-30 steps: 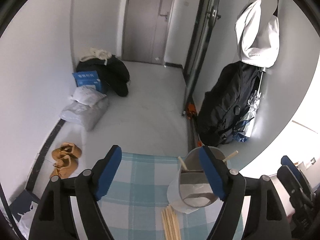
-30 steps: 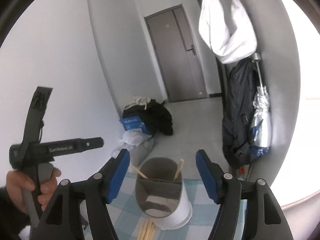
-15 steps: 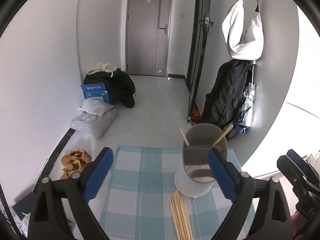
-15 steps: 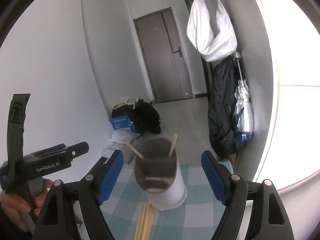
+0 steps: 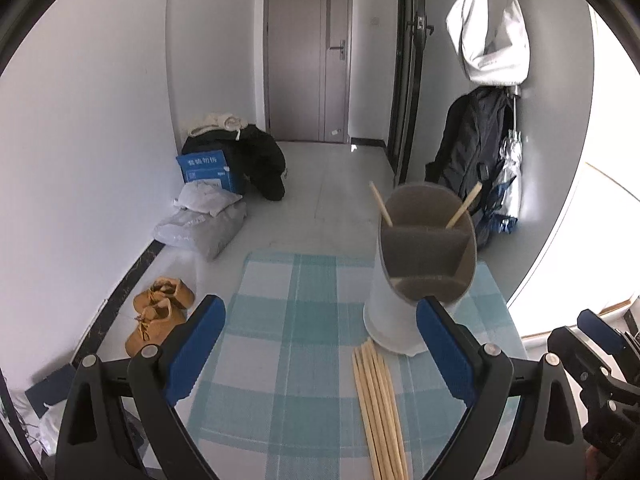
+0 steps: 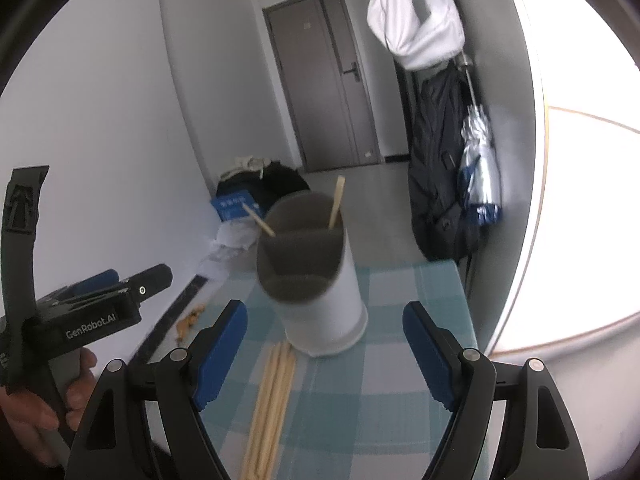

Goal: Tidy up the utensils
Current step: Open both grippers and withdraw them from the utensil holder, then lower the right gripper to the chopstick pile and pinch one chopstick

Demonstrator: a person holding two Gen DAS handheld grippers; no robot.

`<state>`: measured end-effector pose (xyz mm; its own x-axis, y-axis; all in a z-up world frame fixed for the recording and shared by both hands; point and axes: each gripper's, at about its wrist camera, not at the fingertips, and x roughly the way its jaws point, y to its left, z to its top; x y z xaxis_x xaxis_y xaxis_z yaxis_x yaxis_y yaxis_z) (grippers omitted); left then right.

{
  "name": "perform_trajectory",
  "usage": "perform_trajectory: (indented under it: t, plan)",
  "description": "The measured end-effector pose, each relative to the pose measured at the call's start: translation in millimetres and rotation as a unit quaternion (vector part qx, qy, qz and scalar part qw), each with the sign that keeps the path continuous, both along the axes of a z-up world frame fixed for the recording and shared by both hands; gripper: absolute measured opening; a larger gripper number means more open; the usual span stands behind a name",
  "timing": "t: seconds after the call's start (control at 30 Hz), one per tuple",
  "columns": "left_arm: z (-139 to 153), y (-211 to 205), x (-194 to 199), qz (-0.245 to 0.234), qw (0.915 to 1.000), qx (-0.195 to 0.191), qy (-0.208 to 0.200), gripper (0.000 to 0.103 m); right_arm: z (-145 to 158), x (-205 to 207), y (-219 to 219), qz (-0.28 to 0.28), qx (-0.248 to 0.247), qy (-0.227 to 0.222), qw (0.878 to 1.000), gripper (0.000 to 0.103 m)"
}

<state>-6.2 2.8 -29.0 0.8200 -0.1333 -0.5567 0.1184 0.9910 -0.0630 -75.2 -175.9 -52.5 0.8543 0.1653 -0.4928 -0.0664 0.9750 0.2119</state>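
A white utensil holder (image 5: 394,312) with a grey divided top stands upright on the blue checked tablecloth (image 5: 296,320). Two wooden chopsticks (image 5: 380,208) stick out of its far compartment. Several loose chopsticks (image 5: 380,408) lie side by side on the cloth in front of it. My left gripper (image 5: 320,352) is open and empty, above the cloth, left of the holder. My right gripper (image 6: 326,350) is open and empty, with the holder (image 6: 320,300) just beyond it and the loose chopsticks (image 6: 272,400) below. The left gripper's body shows in the right wrist view (image 6: 96,312).
The table's far edge (image 5: 320,254) drops to a tiled floor with brown shoes (image 5: 156,316), bags (image 5: 204,224) and a blue box (image 5: 208,168). Dark coats (image 5: 472,160) hang at the right wall. The right gripper shows in the left wrist view (image 5: 592,356).
Both grippers have pulled back and up from the holder, which now stands further ahead. More of the cloth and the loose chopsticks show. Both stay open.
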Motion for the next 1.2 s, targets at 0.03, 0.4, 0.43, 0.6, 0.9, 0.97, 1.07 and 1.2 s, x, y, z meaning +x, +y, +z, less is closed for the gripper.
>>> perform_trajectory:
  t: [0.03,0.4,0.43,0.6,0.9,0.97,1.07,1.2]
  plan:
    - [-4.7,-0.3,1.3,0.001,1.0,0.002,0.004,0.094,-4.0,0.6,0.6,0.001,0.0,0.005,1.0,0.08]
    - [-43.5,15.4,22.2,0.013,0.9979,-0.01,0.063,0.094,-47.4,21.8,24.1,0.025,-0.023,0.077,0.996,0.08]
    - [-45.4,17.0,23.7,0.015,0.9976,-0.012,0.066,0.094,-52.1,24.5,27.6,0.026,-0.027,0.085,0.996,0.08]
    - [-56.5,26.3,34.6,0.02,0.9947,-0.013,0.099,0.094,-70.3,40.1,45.9,0.037,-0.048,0.122,0.991,0.08]
    - [-64.5,58.3,48.6,0.05,0.9881,-0.041,0.14,0.094,-99.3,71.6,68.2,0.043,-0.08,0.179,0.98,0.069]
    - [-66.5,63.7,51.4,0.054,0.9862,-0.049,0.148,0.094,-106.2,76.5,73.4,0.044,-0.093,0.19,0.976,0.066]
    - [-67.0,69.8,53.6,0.064,0.9849,-0.05,0.153,0.094,-114.3,80.6,79.7,0.05,-0.108,0.198,0.973,0.061]
    - [-69.5,75.0,56.8,0.078,0.9815,-0.055,0.166,0.094,-126.0,83.3,87.7,0.056,-0.133,0.214,0.966,0.05]
